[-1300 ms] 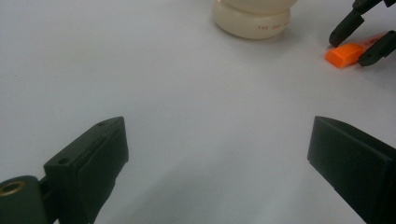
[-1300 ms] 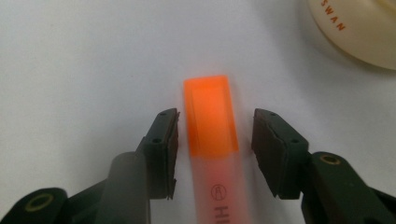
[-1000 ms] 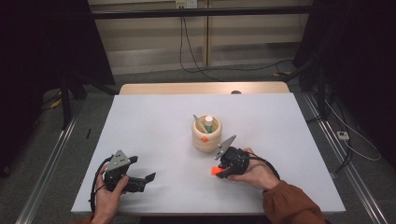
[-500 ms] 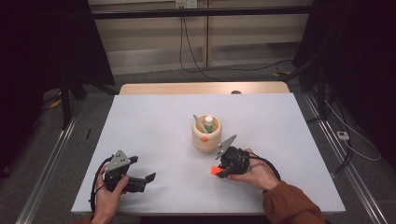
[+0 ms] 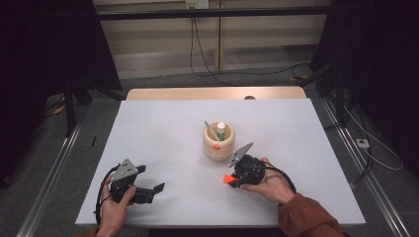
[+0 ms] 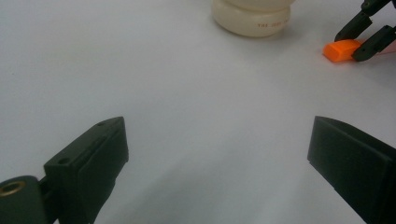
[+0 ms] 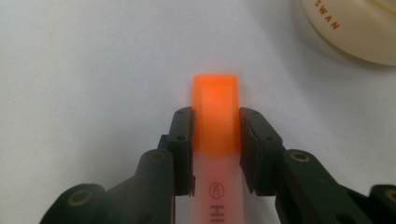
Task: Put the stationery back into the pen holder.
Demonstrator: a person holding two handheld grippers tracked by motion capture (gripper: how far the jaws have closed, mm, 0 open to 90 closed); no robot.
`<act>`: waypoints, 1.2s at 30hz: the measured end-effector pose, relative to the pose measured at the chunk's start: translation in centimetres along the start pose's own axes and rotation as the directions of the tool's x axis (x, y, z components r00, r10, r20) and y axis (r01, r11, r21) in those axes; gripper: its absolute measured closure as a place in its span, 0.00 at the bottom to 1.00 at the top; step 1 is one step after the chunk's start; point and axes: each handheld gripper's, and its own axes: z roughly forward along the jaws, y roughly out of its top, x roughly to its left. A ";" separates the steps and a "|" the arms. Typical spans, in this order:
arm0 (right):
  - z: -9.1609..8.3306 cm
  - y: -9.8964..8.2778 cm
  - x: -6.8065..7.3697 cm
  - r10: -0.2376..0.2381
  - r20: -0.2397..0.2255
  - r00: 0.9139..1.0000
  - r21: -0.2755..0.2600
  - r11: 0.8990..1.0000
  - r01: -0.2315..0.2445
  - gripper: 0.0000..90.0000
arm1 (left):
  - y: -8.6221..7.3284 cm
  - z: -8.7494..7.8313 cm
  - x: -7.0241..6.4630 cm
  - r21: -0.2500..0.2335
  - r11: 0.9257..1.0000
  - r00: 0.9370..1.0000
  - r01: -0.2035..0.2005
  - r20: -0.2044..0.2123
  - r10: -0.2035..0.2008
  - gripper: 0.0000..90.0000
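Nothing of note has been moved since the earlier frames: both grippers and the cup are found in the same places on the white surface (image 5: 163,128). At the lower left of the high view, the left gripper (image 5: 157,188) is held low over the surface with its jaws spread wide and nothing between them; in the left gripper view the bare surface is seen between the two jaws. Near the centre of the frame a cream holder cup (image 5: 219,142) is stood upright, and a green-and-white marker and a grey tool are seen inside it. Just to the lower right of the cup, the right gripper (image 5: 231,181) is closed on an orange highlighter (image 7: 215,121), which is clamped across its body just behind the orange cap, with the cap projecting beyond the jaw tips. The highlighter appears to be lying on, or held just above, the surface; which of the two cannot be told. The step in hand is judged to be the pick-up of the highlighter for placing in the cup. For the next move, a lift clear of the surface would be needed, then a tilt toward upright and a lowering into the cup's opening beside the marker.
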 end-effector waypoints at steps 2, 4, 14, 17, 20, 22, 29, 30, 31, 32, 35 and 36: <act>-0.1 -0.1 -0.1 0.020 0.008 1.000 -0.017 1.000 -0.020 0.75 | 0.0 0.0 0.1 0.000 1.000 1.000 0.003 -0.001 -0.003 0.06; -0.4 -0.1 -0.2 0.039 0.023 0.999 -0.036 0.999 -0.039 0.75 | -0.1 0.0 0.1 -0.007 1.000 1.000 0.006 0.001 -0.006 0.06; -2.1 -0.4 -0.7 0.073 0.054 0.996 -0.185 0.981 -0.062 0.75 | 0.0 0.0 0.1 -0.008 1.000 1.000 0.003 -0.003 -0.003 0.05; -2.6 -0.5 -0.8 0.084 0.063 0.995 -0.225 0.972 -0.068 0.75 | -0.1 0.0 0.1 -0.007 1.000 1.000 0.005 -0.001 -0.005 0.05; -3.1 -0.6 -0.8 0.086 0.082 0.993 -0.271 0.961 -0.061 0.75 | 0.0 0.0 0.1 -0.007 1.000 1.000 0.003 -0.002 -0.003 0.05; -3.2 -0.6 -0.7 0.080 0.082 0.993 -0.282 0.958 -0.053 0.75 | 0.0 0.0 0.1 -0.008 1.000 1.000 0.006 -0.001 -0.006 0.05; -4.2 -0.7 -0.8 0.097 0.086 0.992 -0.375 0.925 -0.059 0.75 | 0.0 0.0 0.1 -0.008 1.000 1.000 0.006 -0.001 -0.006 0.05; -4.3 -0.7 -0.8 0.104 0.085 0.991 -0.390 0.919 -0.063 0.75 | 0.0 0.0 0.1 -0.008 1.000 1.000 0.006 -0.002 -0.006 0.05; -4.4 -0.8 -0.8 0.111 0.079 0.991 -0.403 0.912 -0.070 0.75 | 0.0 0.0 0.1 -0.005 1.000 1.000 0.005 -0.002 -0.005 0.05; -4.5 -0.8 -0.9 0.116 0.070 0.991 -0.417 0.906 -0.076 0.75 | 0.0 0.0 0.1 -0.008 1.000 1.000 0.002 -0.002 -0.002 0.05; -4.7 -1.0 -1.1 0.128 0.057 0.990 -0.454 0.887 -0.088 0.75 | 0.0 -0.1 0.1 -0.002 1.000 1.000 0.003 -0.002 -0.003 0.05; -4.9 -1.0 -1.0 0.130 0.065 0.989 -0.476 0.876 -0.084 0.75 | 0.0 -0.1 0.1 -0.004 1.000 1.000 0.005 -0.007 -0.005 0.05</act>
